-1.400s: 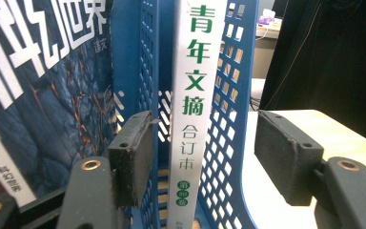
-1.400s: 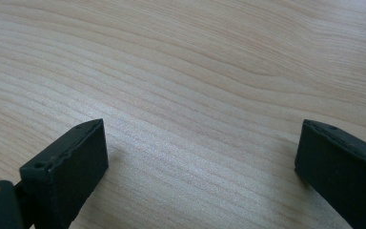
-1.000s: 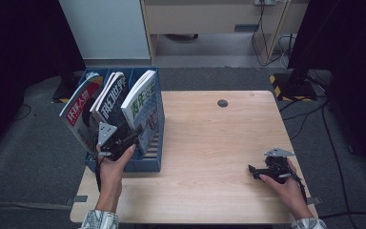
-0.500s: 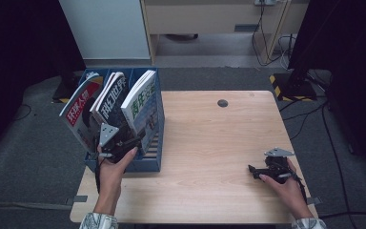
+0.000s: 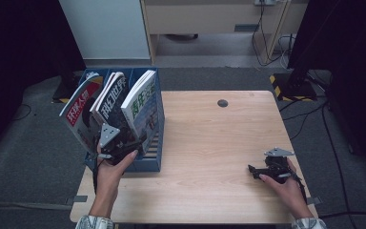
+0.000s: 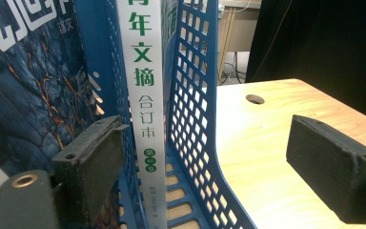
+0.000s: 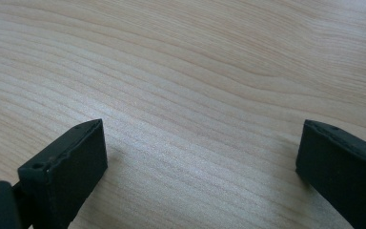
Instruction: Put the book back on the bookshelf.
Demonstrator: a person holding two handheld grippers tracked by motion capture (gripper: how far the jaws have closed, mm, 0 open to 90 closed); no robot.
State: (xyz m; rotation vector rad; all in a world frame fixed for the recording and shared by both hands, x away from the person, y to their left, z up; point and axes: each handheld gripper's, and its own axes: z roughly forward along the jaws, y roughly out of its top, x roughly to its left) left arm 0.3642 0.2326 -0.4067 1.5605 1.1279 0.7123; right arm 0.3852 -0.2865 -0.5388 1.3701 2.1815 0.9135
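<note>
The left gripper [image 5: 124, 143] had just been opening, its jaws apart around the upright white-spined magazine with green lettering [image 6: 145, 95], pads off it. That magazine stood in the blue perforated plastic file rack [image 5: 150, 160] at the desk's left edge, directly ahead. The right gripper [image 5: 255, 170] lay open, well apart.

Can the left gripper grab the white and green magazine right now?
Probably yes. The left gripper, jaws just opened, sits open around the magazine, but the blue rack wall is between them too.
</note>
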